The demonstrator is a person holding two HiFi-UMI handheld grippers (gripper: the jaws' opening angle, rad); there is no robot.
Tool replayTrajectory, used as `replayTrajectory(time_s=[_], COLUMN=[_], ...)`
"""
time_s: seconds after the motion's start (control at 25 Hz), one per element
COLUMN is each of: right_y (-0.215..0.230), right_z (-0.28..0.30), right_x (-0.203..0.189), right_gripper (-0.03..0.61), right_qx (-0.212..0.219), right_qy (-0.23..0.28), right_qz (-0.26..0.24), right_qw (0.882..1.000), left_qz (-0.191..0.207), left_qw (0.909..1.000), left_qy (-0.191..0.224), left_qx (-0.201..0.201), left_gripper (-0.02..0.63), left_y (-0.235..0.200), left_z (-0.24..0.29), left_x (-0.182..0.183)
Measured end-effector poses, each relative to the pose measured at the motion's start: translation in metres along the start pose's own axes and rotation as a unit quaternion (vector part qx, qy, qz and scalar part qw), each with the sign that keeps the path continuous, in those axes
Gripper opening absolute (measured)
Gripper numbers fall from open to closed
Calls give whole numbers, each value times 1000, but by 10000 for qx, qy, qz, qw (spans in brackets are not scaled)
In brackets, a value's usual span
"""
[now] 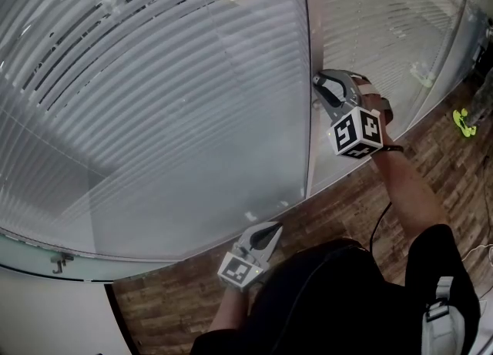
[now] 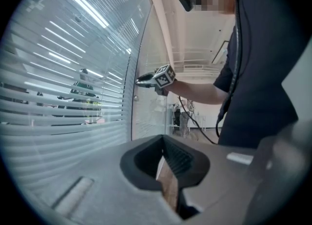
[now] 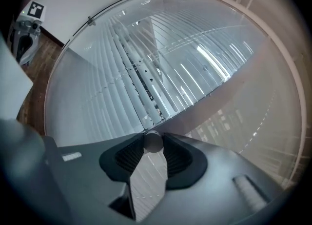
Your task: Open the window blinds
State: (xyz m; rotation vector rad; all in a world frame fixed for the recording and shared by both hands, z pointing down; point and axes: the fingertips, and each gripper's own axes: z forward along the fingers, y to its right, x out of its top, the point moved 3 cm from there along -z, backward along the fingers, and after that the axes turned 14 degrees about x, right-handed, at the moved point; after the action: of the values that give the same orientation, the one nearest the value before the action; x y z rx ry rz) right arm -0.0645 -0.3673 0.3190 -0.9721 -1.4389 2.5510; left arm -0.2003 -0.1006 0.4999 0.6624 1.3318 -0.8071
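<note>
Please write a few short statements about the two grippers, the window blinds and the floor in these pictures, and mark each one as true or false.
1. The fingers of the right gripper are closed on a small round grey knob. True.
2. The left gripper holds a cord of the blinds. False: its fingers are together with nothing between them.
3. The white slatted window blinds are pulled fully up, leaving the window bare. False: the slats hang down over most of the pane.
4. The floor below the window is brown wood. True.
5. The two grippers touch each other. False: they are apart, with the left one lower in the head view.
</note>
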Motion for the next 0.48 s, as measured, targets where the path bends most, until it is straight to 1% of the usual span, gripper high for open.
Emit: replayTrajectory(time_s=[0.2, 0.48], right_y=[5, 10], right_z=[-2, -2], right_x=[-1, -3], right_gripper=[129, 129], right_qx=[93, 70], right_qy=[307, 640], right_qz=[771, 1597], right_qw=[9965, 9851], left_qz=[-3, 4], left_qw=[10000, 10000], left_qy=[9, -31], left_qx=[-11, -25], left_gripper=[5, 5], left_y=[1, 1], left_z=[0, -1], left_x=[1, 0])
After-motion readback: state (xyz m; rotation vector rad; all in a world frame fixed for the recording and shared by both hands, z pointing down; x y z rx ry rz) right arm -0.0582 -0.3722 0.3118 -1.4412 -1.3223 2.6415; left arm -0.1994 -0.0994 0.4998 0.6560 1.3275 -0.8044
